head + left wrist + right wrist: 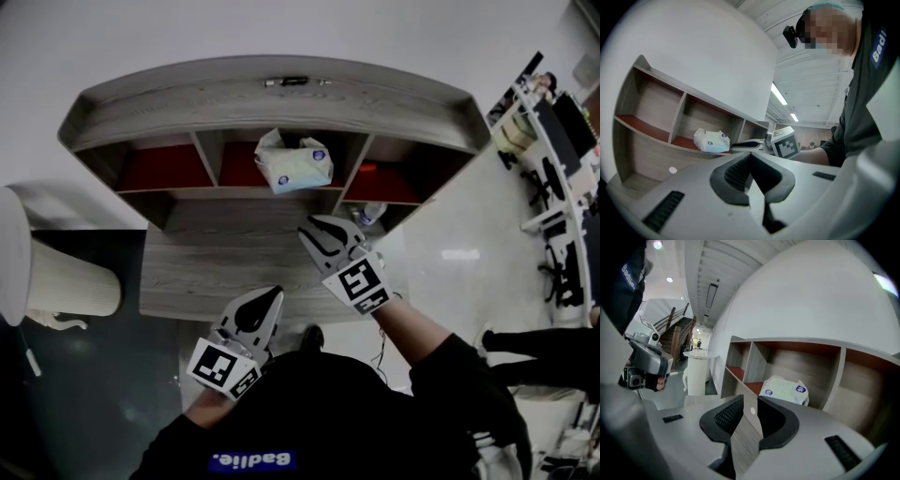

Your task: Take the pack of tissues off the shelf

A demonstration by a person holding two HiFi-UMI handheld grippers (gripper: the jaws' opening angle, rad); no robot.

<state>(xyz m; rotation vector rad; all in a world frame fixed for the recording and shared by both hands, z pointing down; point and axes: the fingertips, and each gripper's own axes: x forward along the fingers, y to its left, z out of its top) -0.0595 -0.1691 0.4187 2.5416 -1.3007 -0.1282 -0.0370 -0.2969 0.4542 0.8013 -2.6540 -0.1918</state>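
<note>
The pack of tissues [295,167], white with pale blue print, lies in the middle compartment of the grey wooden shelf [272,98]; it also shows in the left gripper view as the pack [711,140] and straight ahead in the right gripper view as the pack [784,391]. My right gripper [319,228] hovers over the lower ledge just in front of that compartment, a short way from the pack. Its jaws stand a little apart with nothing between them [750,401]. My left gripper [274,295] hangs back near the ledge's front edge, its jaw tips together and empty [750,154].
A white pedestal table [56,277] stands at the left of the shelf. A plastic bottle [368,214] lies in the lower right compartment, and a small dark object [295,82] on the shelf top. Desks and chairs [553,159] fill the far right.
</note>
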